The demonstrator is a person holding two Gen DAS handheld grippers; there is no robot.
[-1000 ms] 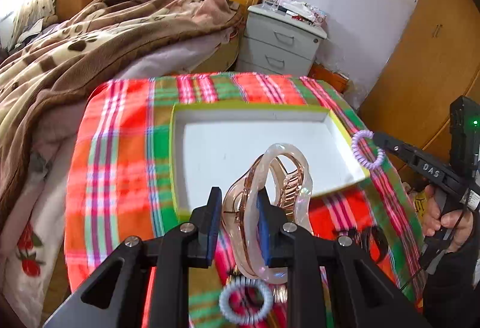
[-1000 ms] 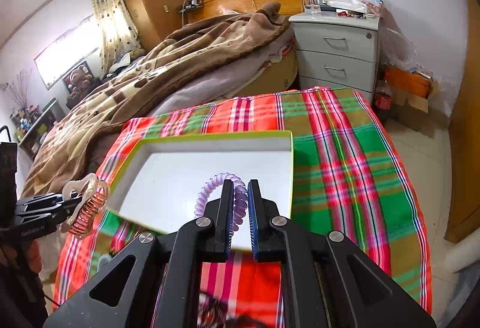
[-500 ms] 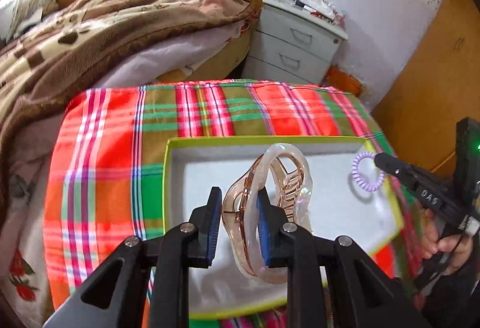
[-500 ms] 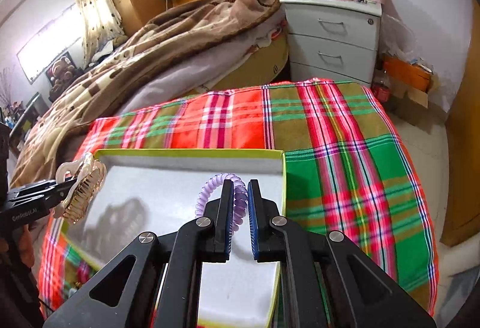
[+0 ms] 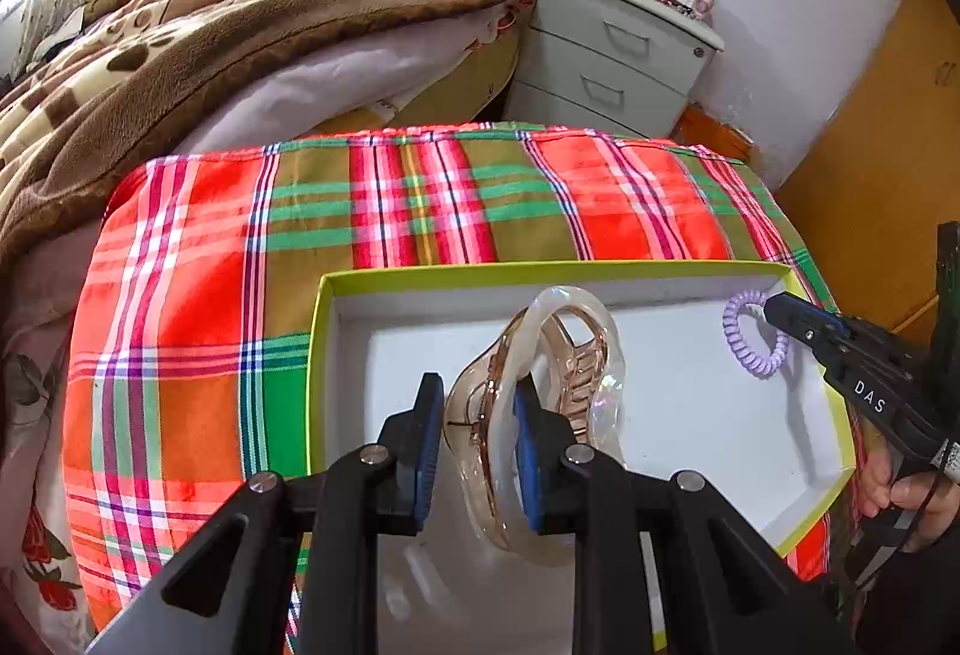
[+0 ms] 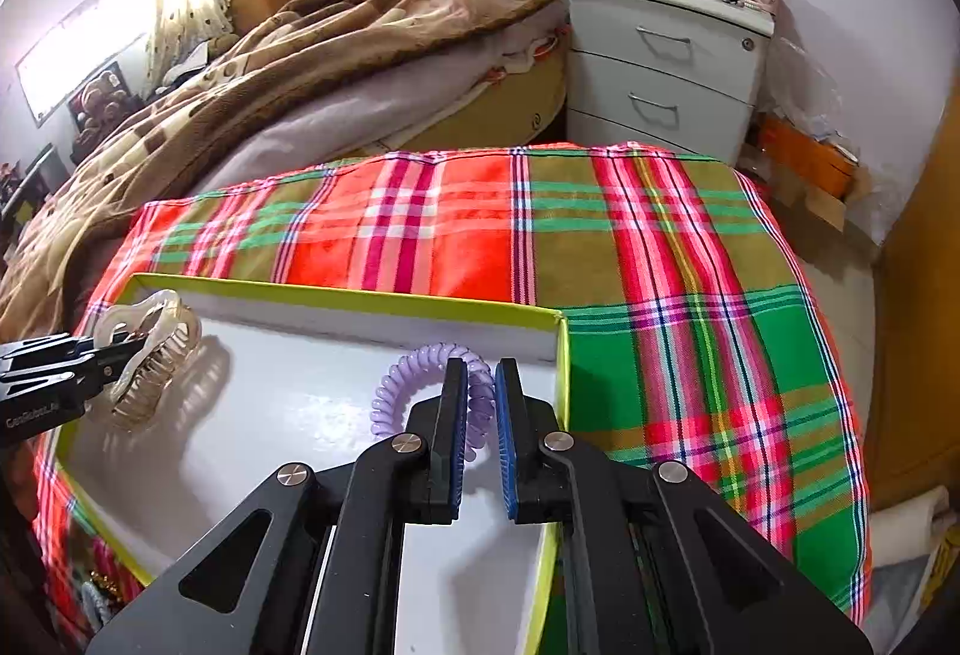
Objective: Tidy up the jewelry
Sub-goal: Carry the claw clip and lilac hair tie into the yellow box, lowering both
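Observation:
A shallow white box with a lime-green rim [image 5: 540,268] [image 6: 360,298] lies on the plaid cloth. My left gripper [image 5: 477,415] is shut on a clear pinkish hair claw clip [image 5: 558,355] and holds it over the box's left half; it also shows in the right wrist view [image 6: 150,349]. My right gripper [image 6: 480,403] is shut on a purple spiral hair tie [image 6: 414,373], held over the box's right side near its rim; the tie also shows in the left wrist view [image 5: 750,340].
The red and green plaid cloth [image 5: 420,199] covers the table. A bed with a brown blanket [image 5: 210,25] lies behind and left. A grey drawer cabinet [image 6: 660,61] stands at the back. More jewelry [image 6: 96,589] lies on the cloth by the box's near left corner.
Both grippers have moved forward over the box with their items. The clip and the hair tie now hang lower, inside the box's outline.

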